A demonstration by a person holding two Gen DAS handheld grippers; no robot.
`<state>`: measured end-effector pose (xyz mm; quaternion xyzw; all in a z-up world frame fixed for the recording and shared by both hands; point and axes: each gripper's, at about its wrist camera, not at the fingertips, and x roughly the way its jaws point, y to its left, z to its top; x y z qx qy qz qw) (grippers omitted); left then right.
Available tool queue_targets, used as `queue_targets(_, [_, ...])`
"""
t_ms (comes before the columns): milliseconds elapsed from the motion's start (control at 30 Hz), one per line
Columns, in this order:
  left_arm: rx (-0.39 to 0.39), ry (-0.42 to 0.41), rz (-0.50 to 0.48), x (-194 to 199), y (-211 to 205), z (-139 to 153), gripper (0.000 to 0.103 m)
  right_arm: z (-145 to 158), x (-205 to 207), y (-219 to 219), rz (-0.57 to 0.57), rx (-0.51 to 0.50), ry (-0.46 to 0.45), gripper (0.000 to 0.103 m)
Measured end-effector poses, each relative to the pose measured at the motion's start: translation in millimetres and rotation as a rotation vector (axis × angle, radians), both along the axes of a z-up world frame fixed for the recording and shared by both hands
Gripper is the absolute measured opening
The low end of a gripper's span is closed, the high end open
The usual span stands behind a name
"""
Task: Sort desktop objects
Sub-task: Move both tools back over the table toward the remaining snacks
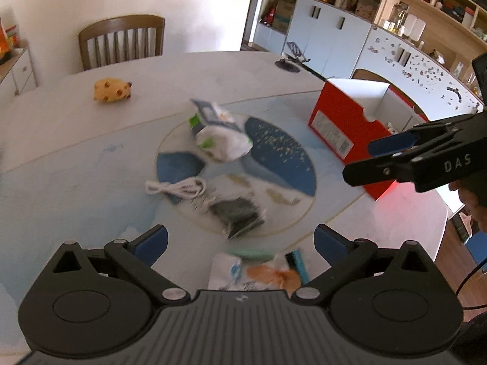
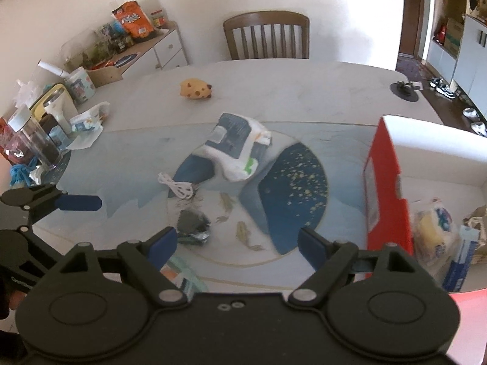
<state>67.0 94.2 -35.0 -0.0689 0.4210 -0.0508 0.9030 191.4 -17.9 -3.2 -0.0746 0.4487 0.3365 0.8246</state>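
Blurred packets (image 1: 258, 269) lie on the counter (image 1: 76, 176) between the left gripper's (image 1: 240, 245) spread, empty jaws; ahead sit a dark foil pouch (image 1: 240, 214), a white cable (image 1: 176, 187) and a white bag (image 1: 222, 140).

From the right wrist, the right gripper's (image 2: 237, 243) jaws are spread and empty; the red box (image 2: 385, 188) stands right of them, holding packets (image 2: 435, 228), with the yellow toy (image 2: 194, 88) far ahead.

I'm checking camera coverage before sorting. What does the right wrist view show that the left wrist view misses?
Only the right wrist view shows inside the red box, where a yellow packet already lies, and the jars at the table's left edge. Only the left wrist view shows the packets lying under the open left claw. Both show the white cable, the yellow toy, the white bag and the dark packet.
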Motion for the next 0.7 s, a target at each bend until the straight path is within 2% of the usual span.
queue_targets(367, [-0.011,0.024,-0.048,-11,-5,-23,0.103,-15,-2,27,0.042,-0.027,0.018,0.086])
queue_targets(700, [0.049,0.010,-0.210,-14,-24,-42,0.103,-30,3,41,0.068,-0.056,0.045,0.086])
